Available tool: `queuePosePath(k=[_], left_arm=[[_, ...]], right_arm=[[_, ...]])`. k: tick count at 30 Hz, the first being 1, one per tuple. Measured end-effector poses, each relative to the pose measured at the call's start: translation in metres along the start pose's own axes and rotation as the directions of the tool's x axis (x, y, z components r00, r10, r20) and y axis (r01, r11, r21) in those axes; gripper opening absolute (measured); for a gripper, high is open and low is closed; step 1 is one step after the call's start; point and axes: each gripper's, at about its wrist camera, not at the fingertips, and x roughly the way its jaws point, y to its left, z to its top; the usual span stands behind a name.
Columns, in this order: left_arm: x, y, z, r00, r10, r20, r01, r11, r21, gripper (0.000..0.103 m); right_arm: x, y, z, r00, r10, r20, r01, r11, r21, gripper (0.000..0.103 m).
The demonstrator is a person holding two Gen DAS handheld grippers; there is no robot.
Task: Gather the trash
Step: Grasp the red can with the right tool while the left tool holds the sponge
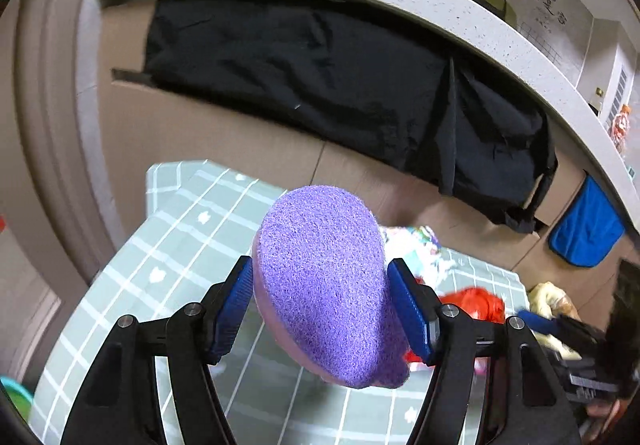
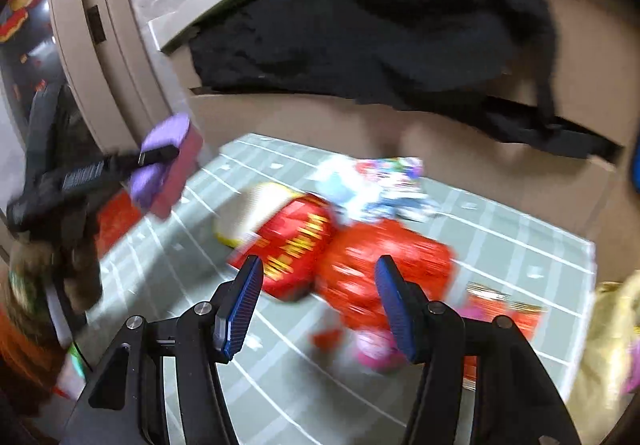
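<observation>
A: What is being done just now?

B: A purple sponge (image 1: 324,285) is being held wide between the left gripper (image 1: 320,309) pads, lifted clear of the checked table (image 1: 192,245).

A: And the right gripper (image 2: 318,301)?

B: It is being held open and empty above the red wrappers (image 2: 384,265). A bin is likely being sought for the sponge; none is being shown clearly.

We note both grippers (image 1: 320,309) (image 2: 318,301) — matte black angular arms, ribbed blue finger pads (image 1: 408,313), silver round pivot screws (image 1: 125,322).
</observation>
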Motion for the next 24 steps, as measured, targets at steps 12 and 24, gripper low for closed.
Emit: queuePosePath(k=[12,24], left_arm=[[-0.044,0.012,-0.038,0.994,0.080,0.077,-0.084,0.995,0.052,0.068],[-0.054,0.016,-0.038,0.994,0.059,0.088,-0.063,0.997,0.050,0.068]], right_arm=[[0.084,0.022,-0.001,0.995,-0.031,-0.098,0.039,0.996,0.083,0.059],[0.109,0.027,0.003,0.988,0.058,-0.146,-0.047,0.996,0.076,0.063]])
